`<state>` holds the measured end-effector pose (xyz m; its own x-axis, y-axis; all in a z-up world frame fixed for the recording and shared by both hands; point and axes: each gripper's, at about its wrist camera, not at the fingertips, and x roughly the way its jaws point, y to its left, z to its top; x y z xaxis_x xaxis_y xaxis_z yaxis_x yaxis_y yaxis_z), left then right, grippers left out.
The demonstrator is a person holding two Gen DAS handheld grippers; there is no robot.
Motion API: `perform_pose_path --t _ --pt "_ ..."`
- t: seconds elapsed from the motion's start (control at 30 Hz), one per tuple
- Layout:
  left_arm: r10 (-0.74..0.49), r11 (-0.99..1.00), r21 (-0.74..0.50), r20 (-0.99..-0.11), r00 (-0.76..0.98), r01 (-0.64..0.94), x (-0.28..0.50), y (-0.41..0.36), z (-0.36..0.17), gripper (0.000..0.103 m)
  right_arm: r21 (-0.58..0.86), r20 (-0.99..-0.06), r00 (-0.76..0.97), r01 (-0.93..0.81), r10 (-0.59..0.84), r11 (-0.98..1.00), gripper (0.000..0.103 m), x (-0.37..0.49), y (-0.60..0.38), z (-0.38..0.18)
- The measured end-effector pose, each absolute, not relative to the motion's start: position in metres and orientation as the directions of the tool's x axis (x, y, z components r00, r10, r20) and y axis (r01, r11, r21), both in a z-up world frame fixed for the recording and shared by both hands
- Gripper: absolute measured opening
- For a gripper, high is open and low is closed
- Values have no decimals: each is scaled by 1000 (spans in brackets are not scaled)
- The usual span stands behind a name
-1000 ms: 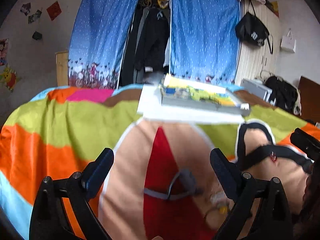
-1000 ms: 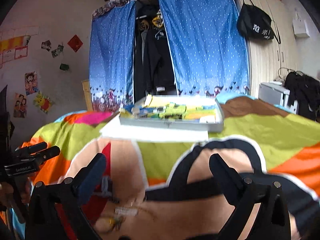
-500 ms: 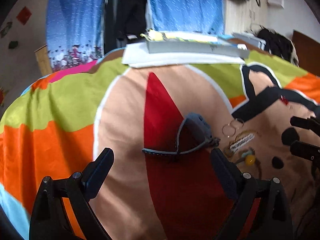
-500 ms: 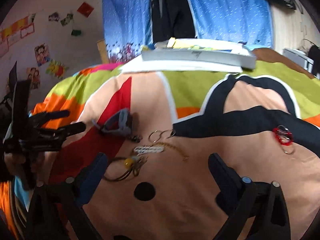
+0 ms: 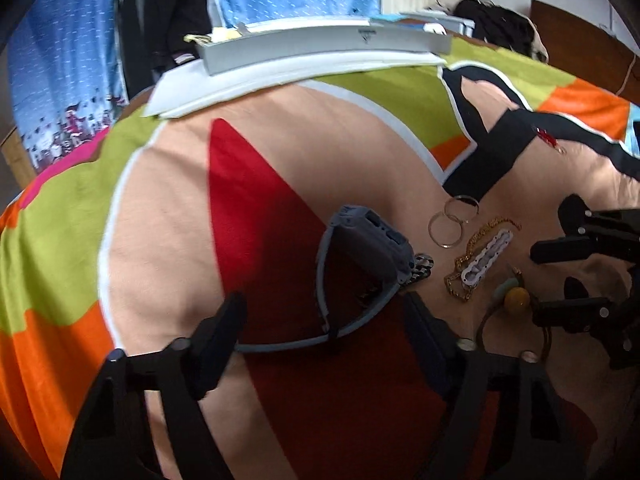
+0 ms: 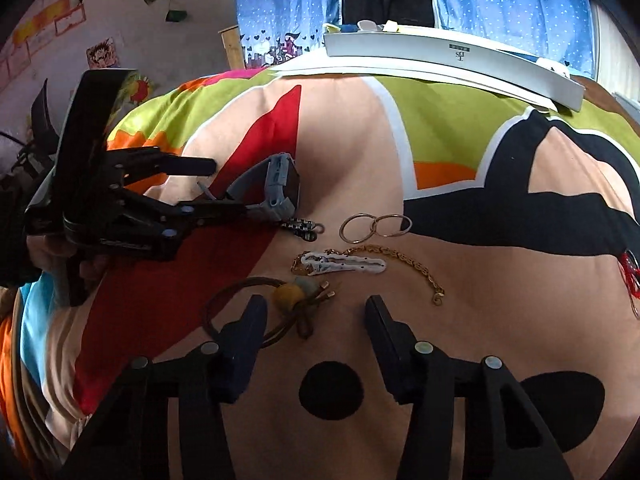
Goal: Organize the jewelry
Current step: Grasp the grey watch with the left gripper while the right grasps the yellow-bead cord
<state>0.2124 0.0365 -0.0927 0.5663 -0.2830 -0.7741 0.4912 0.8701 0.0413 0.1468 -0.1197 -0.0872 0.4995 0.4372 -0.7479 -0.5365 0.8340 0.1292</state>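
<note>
In my right wrist view, the left gripper [image 6: 224, 190] sits at the far left, held by a hand [image 6: 52, 252]. Its 2 fingers are spread apart, 1 above and 1 below the strap of the grey watch [image 6: 276, 188]. I cannot tell whether either finger touches the strap. The watch rests on the red patch of the multicoloured blanket [image 6: 500, 320]. In my left wrist view the same watch [image 5: 372, 248] lies between and just beyond the spread fingers.

Just right of the watch lies a dark chain-link piece [image 6: 302, 227]. Next come 2 gold hoop rings [image 6: 376, 226], overlapping each other. Below them, a white hair clip [image 6: 344, 264] lies across a gold chain bracelet [image 6: 404, 260]. Nearer my camera, a brown cord with a yellow bead [image 6: 286, 294] rests on the blanket.

The right gripper [image 6: 316, 330] is open, empty, and hovers over the blanket; its left finger overlaps the cord loop in view. At the far right edge lies a red jewelry piece [image 6: 630, 272]. At the far end of the bed, a grey tray [image 6: 440, 54] sits on a white board [image 6: 400, 72].
</note>
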Motion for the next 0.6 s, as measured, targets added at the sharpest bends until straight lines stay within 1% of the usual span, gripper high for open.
perform_pose_path --t 0.03,0.1,0.17,0.23,0.5,0.6 --pt "-284 866 40 -780 557 498 215 35 -95 61 125 -751 497 -538 434 833 49 148 -119 -87" --pt "-290 858 37 -787 544 512 217 33 -98 58 115 -756 494 -545 429 831 49 151 -117 -87" --pt "-291 850 44 -792 538 525 218 29 -101 51 102 -759 493 -555 425 825 49 151 -114 -88" --pt "-286 840 59 -797 533 539 216 25 -104 40 91 -766 488 -563 419 822 49 155 -111 -89" --pt "-246 820 128 -801 546 558 211 15 -110 22 58 -785 473 -588 401 807 49 157 -105 -94" --pt "-237 824 136 -800 551 551 207 13 -110 18 14 -792 484 -596 373 803 47 153 -100 -98"
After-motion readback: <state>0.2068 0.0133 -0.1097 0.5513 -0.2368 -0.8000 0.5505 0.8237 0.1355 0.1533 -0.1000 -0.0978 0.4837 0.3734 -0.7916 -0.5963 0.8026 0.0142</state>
